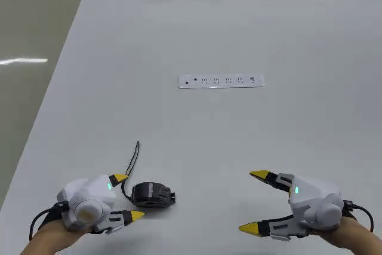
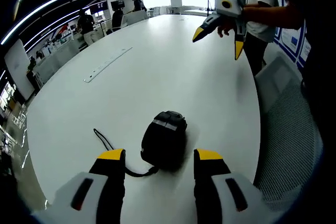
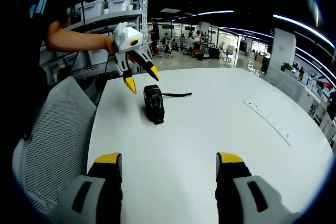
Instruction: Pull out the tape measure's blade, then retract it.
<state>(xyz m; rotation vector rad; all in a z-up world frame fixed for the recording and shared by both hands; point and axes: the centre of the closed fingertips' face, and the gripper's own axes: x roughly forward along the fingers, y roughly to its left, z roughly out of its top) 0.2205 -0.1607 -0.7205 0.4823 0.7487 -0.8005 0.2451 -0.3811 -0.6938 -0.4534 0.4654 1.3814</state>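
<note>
Tape measure (image 1: 152, 194): small black case lying on the white table (image 1: 239, 28), near edge, left of centre; blade not drawn out.
Strap (image 1: 132, 159): thin black loop trailing from the case toward the far side, limp on the tabletop.
Left gripper (image 1: 128, 196): jaws spread moderately, empty; the case sits just ahead of the yellow tips, apart from both.
Right gripper (image 1: 253, 201): jaws wide apart, empty, well to the right of the case.
Power strip (image 1: 221, 81): flat white bar farther off, mid-table, well clear of the work.
Handling: case is probably rigid, dense for its size and smooth-shelled, so it may skid on the bare top if nudged instead of clamped. The blade should be thin springy steel that kinks if bent sideways and snaps back hard on release.
Hold: left jaws across the two flat sides of the case; right jaws on the end hook, likely the small nub at the case's right end, though it is too small to be sure.
Head view: both tools at once, and the wide gap between the right one and the case.
Left gripper view: the case lined up between its own tips; the strap curls toward the left jaw.
Right gripper view: the case end-on, with the left gripper raised just behind it.
</note>
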